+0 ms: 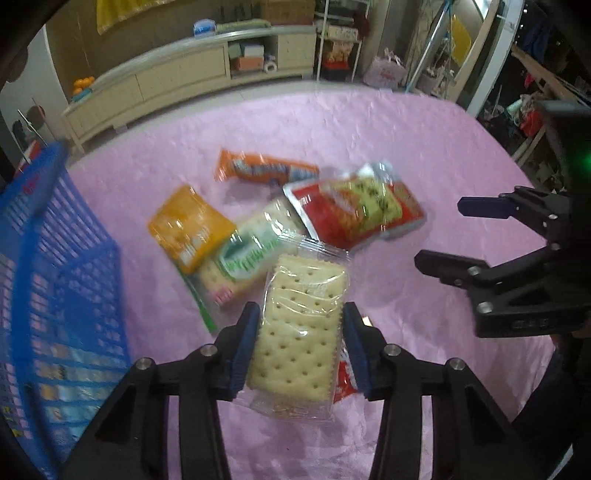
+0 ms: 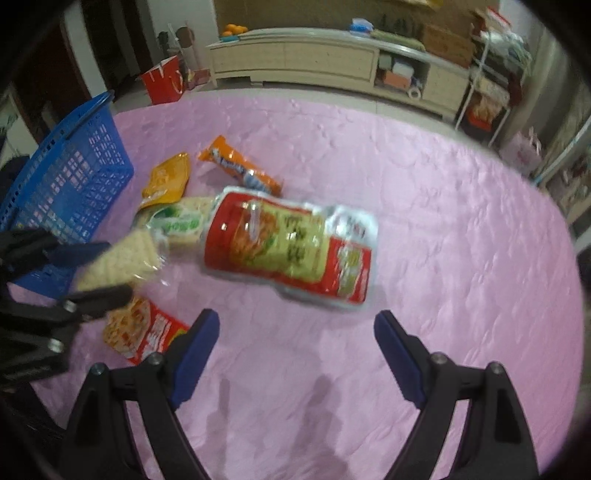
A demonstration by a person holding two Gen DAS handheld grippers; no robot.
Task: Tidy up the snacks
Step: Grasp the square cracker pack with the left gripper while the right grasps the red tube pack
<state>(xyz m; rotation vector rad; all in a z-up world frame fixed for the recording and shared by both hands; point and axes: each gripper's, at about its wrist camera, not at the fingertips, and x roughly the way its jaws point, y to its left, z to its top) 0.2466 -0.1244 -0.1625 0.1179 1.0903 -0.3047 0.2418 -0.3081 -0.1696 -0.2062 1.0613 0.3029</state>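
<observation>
A clear cracker packet (image 1: 301, 325), lower centre of frame, sits clamped in the left gripper (image 1: 300, 345) above the pink tablecloth (image 1: 406, 140). The right gripper (image 2: 295, 354) gapes empty; blue basket (image 1: 55, 266) at left.

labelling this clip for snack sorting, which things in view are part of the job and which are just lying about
Part of the job:
- cracker pack, clamped in the left gripper
- red pouch
- orange bar
- yellow packet
- green-label crackers
- blue basket
- right gripper, jaws open

Lying about:
- sideboard
- red bag
- oranges
</observation>
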